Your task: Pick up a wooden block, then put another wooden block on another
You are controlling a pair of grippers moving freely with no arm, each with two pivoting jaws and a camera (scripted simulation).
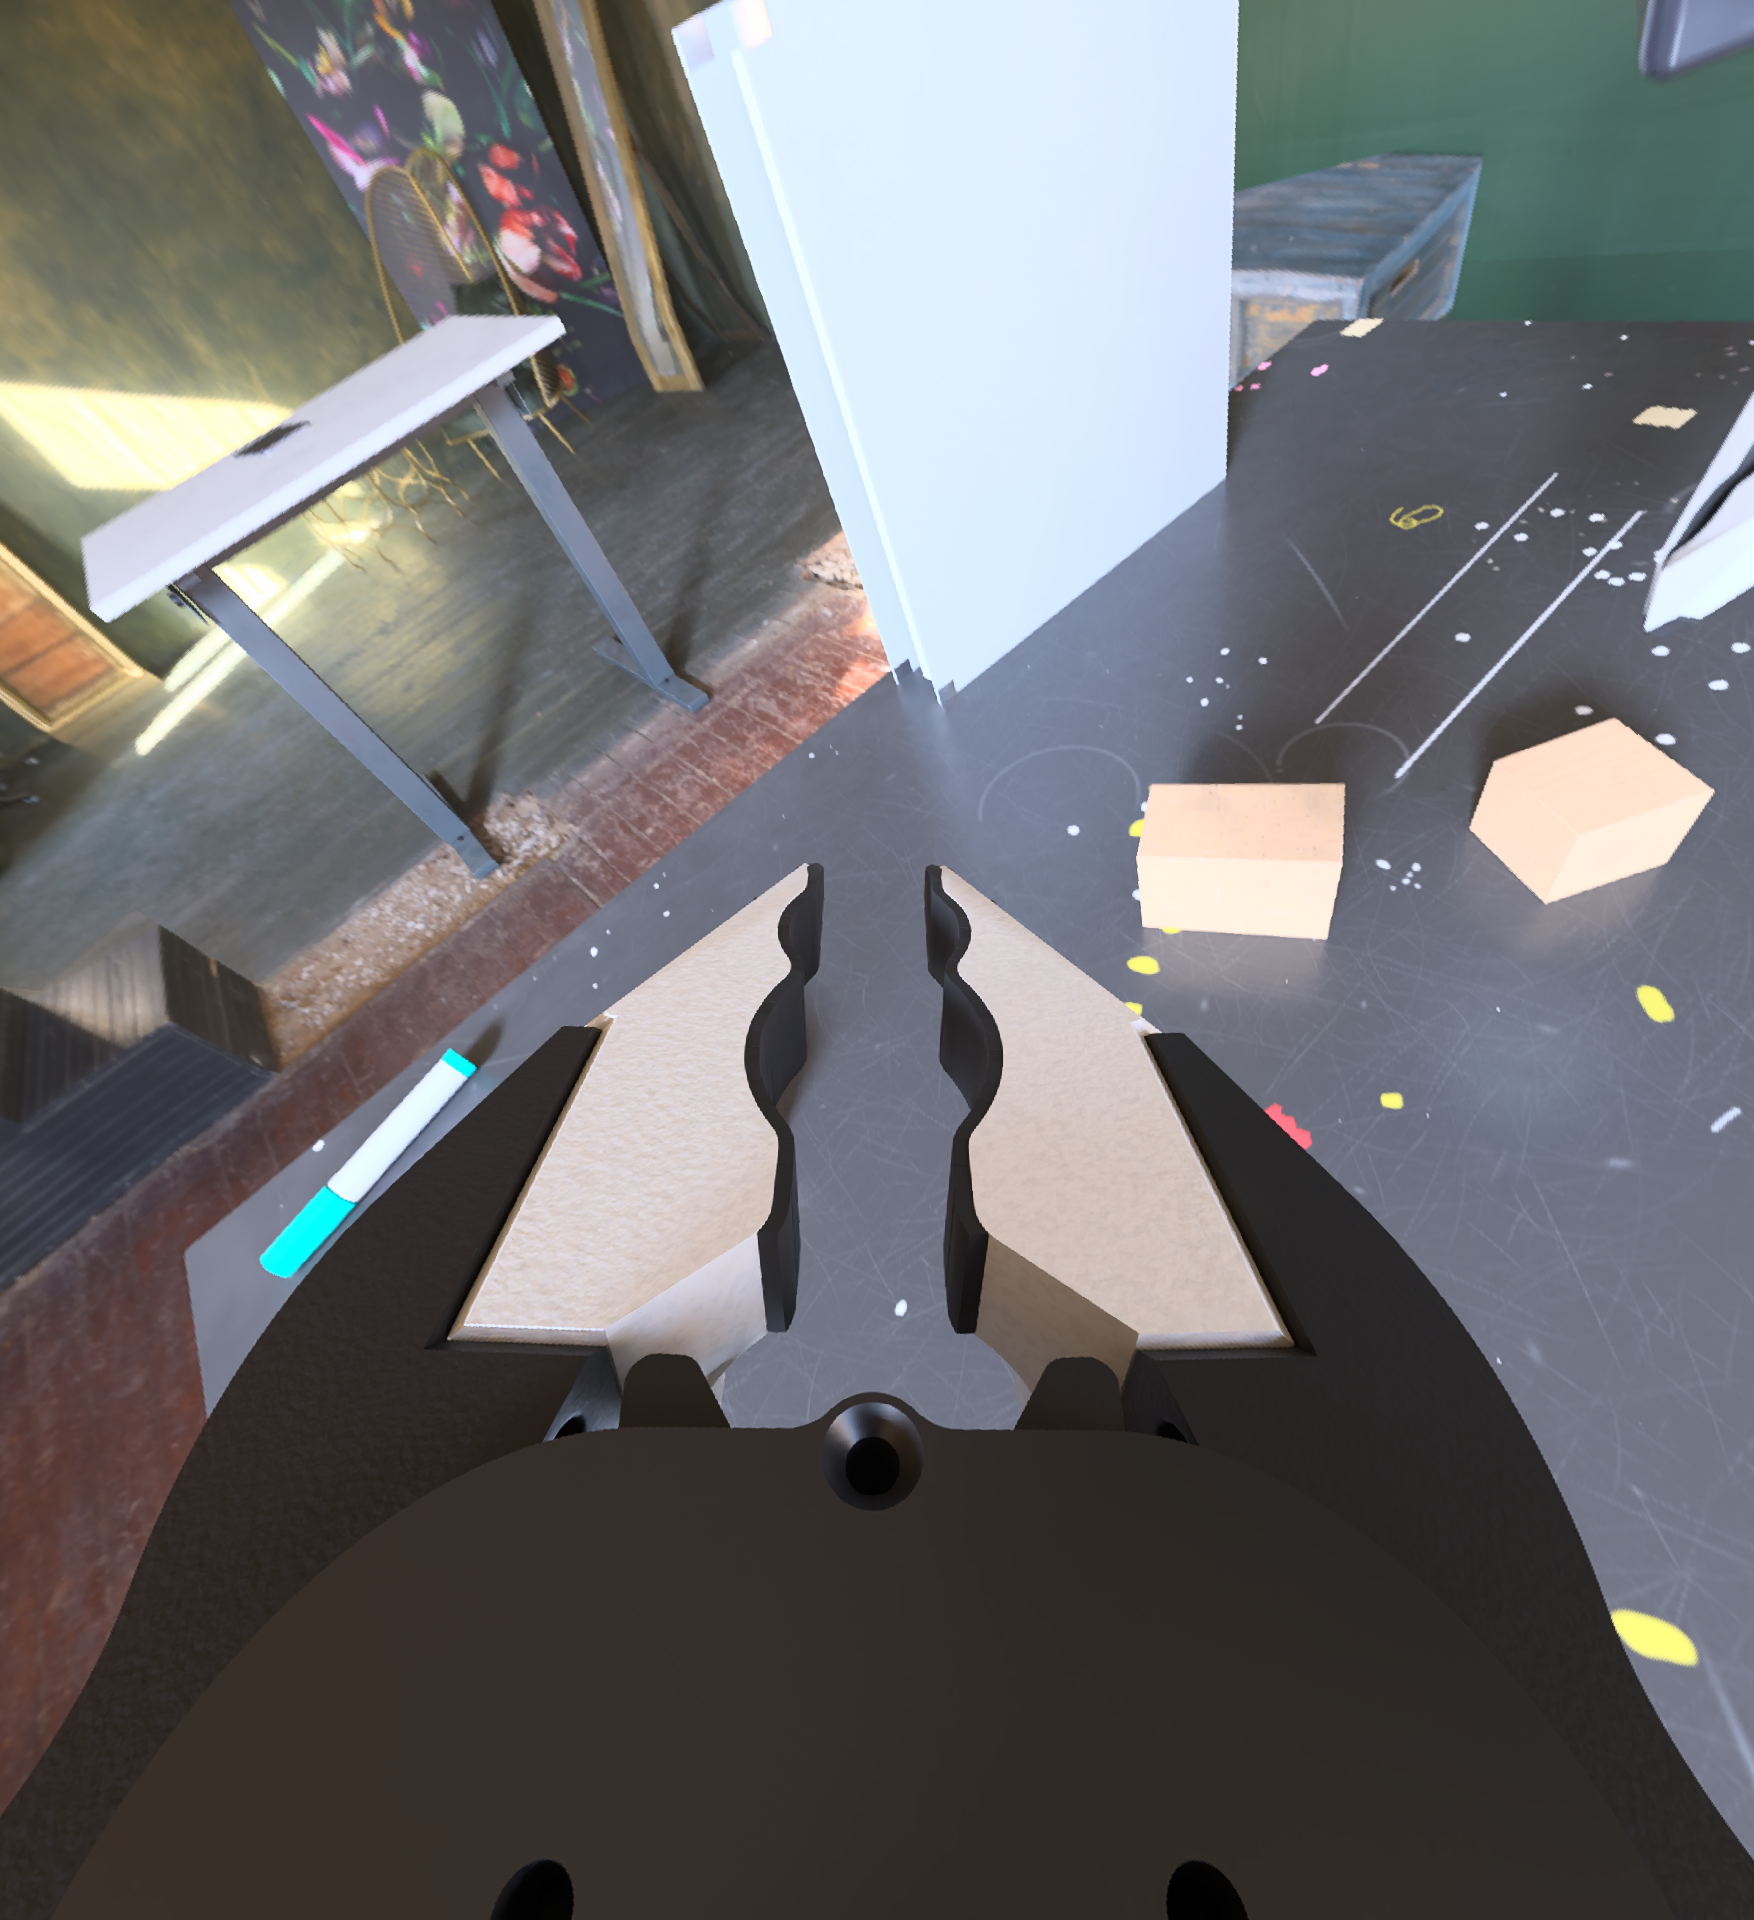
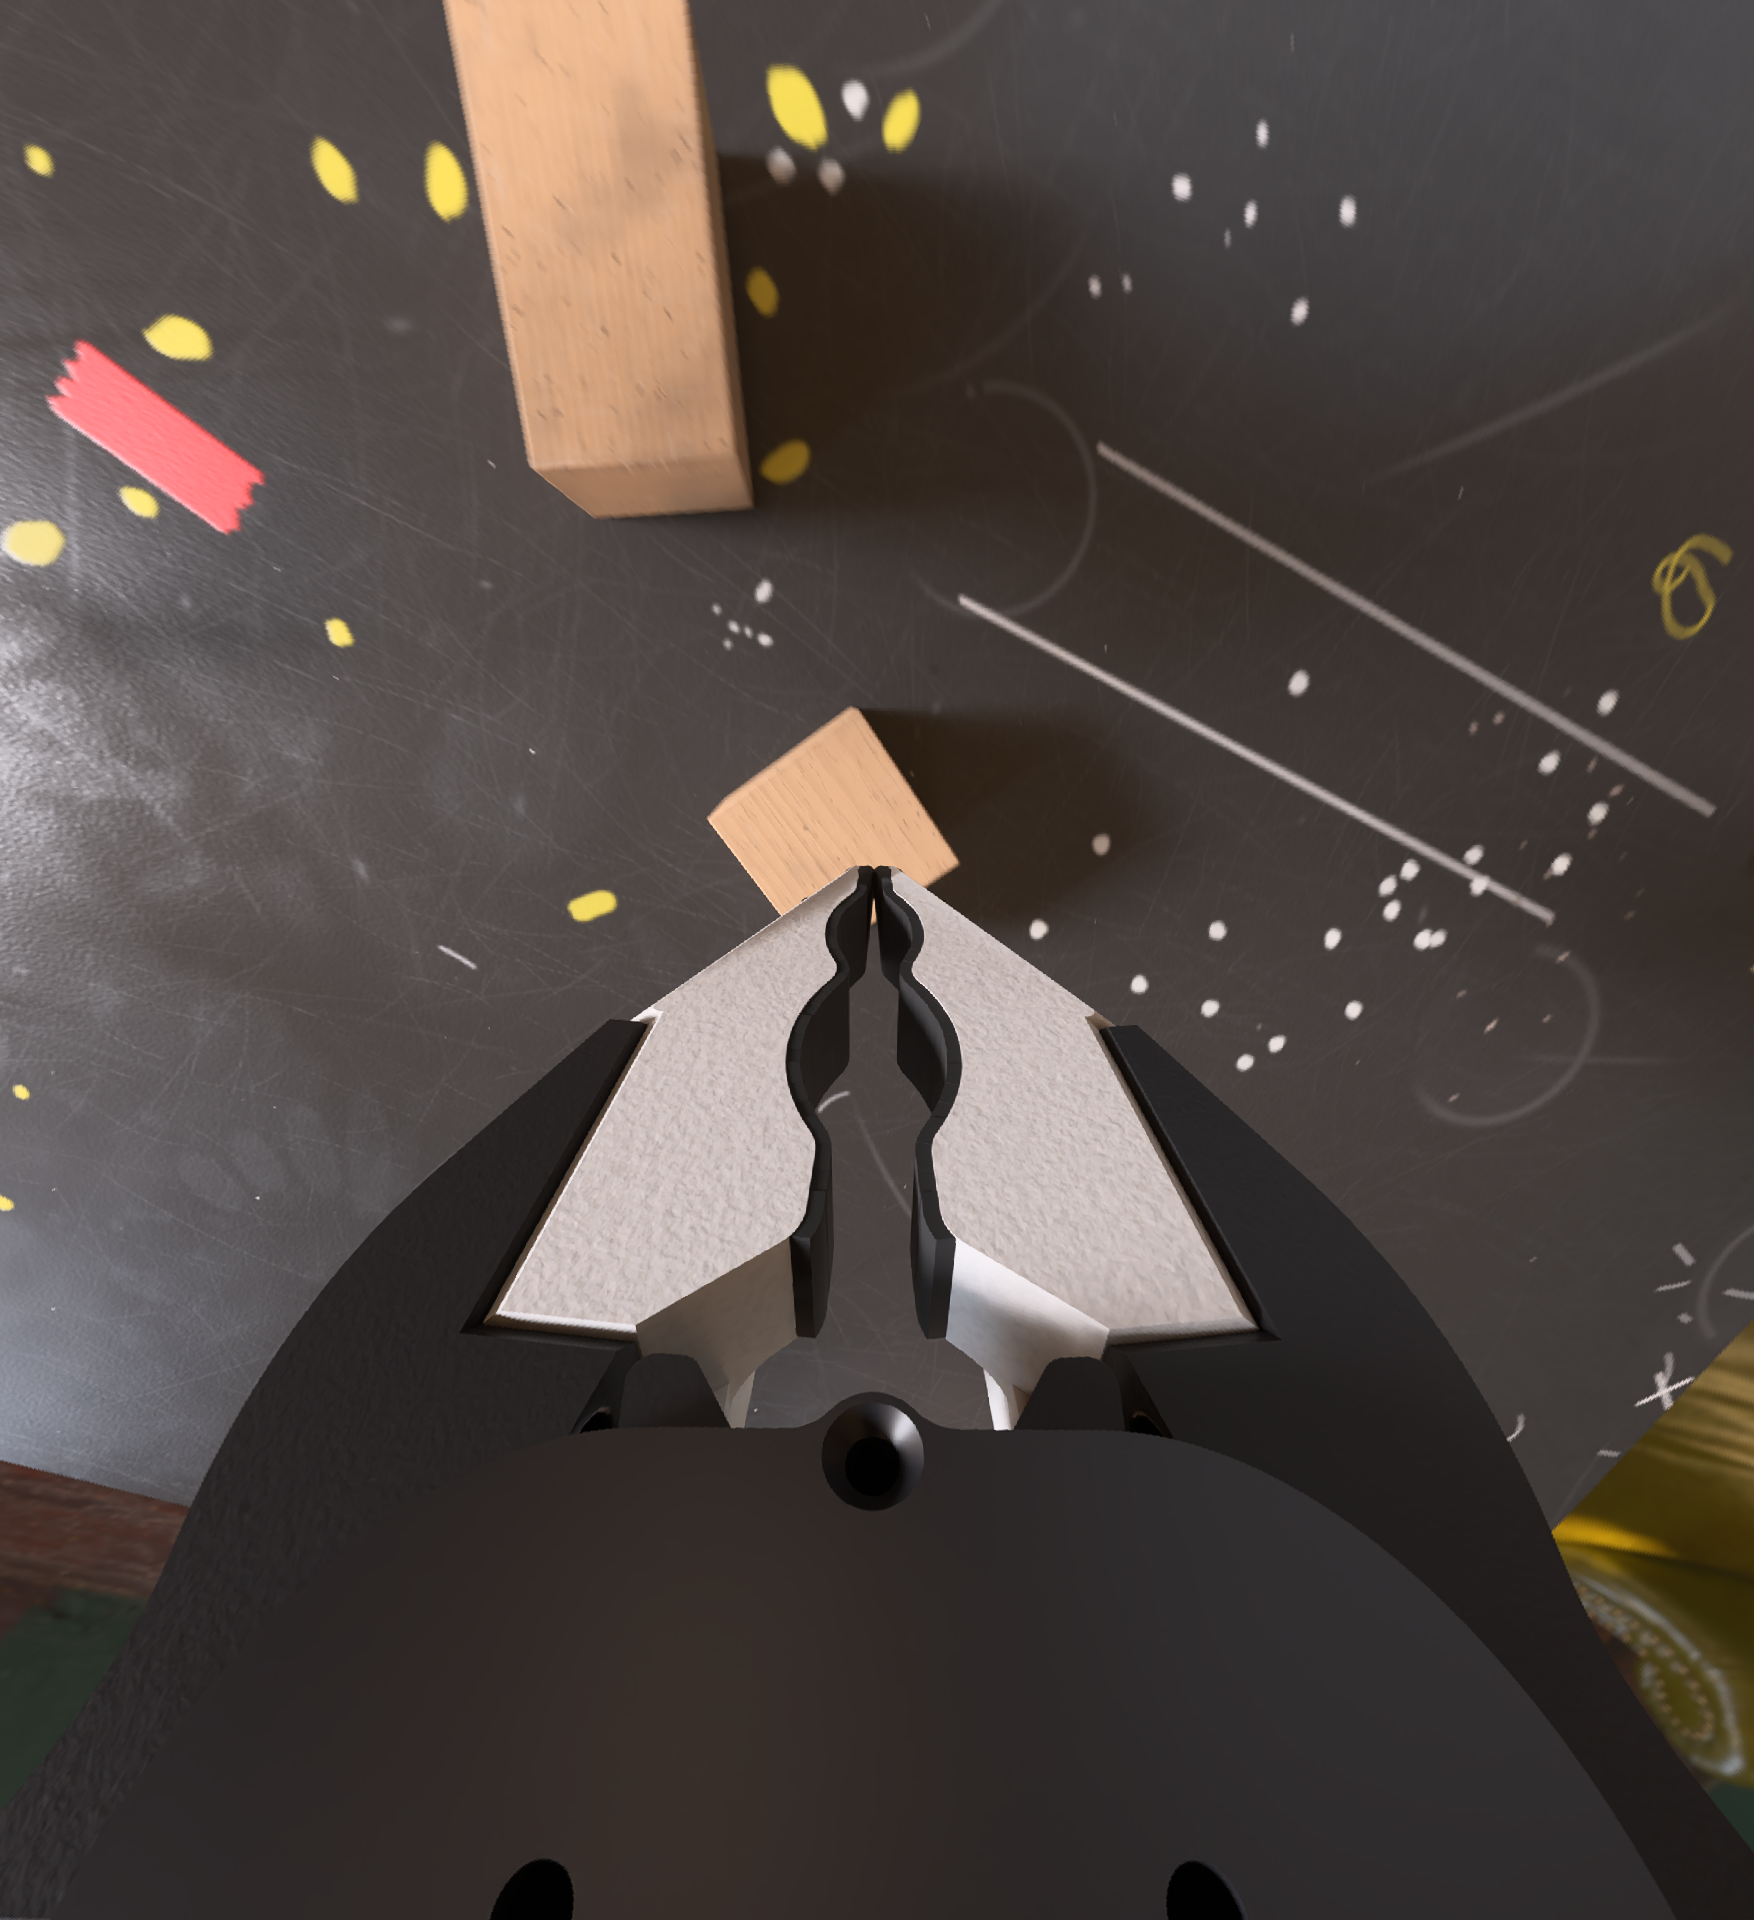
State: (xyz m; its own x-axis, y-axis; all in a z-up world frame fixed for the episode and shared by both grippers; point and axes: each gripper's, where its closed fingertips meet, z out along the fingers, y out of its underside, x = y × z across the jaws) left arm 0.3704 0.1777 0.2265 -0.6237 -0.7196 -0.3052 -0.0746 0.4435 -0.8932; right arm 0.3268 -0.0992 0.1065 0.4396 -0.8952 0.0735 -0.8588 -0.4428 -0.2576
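Black-bodied left hand-held gripper [image 1: 874, 878], with pale textured finger panels and wavy black pads: jaws stand apart with a clear gap, nothing between them, only bare bench beneath.

Dark grey scratched bench [image 1: 1475, 1247], flecked with yellow and white paint spots, thin white lines and a small strip of red tape.

White marker pen with turquoise cap and end [image 1: 369, 1164]: lies on the bench near its edge, just left of the left hand-held gripper.

Long rectangular pale wooden block [image 1: 1240, 860]: flat on the bench, ahead and to the right of the left gripper's fingertips, untouched.

Small pale wooden cube [image 1: 1588, 808]: on the bench just right of the long block, a clear gap between them, turned corner-on to the left wrist view.

Tall white upright panel [image 1: 977, 332]: stands at the bench's far edge, beyond the left gripper.

Second, right hand-held gripper [image 2: 874, 873], same build, grey-white panels: fingertips together, holding nothing. It is over the bench, its tips overlapping the near edge of the small cube [image 2: 831, 805] in the right wrist view; contact cannot be told. The long block [image 2: 613, 260] lies farther on, well apart from the cube there.

Grey-topped desk on metal legs [image 1: 322, 457]: on the floor beyond the bench, to the left.
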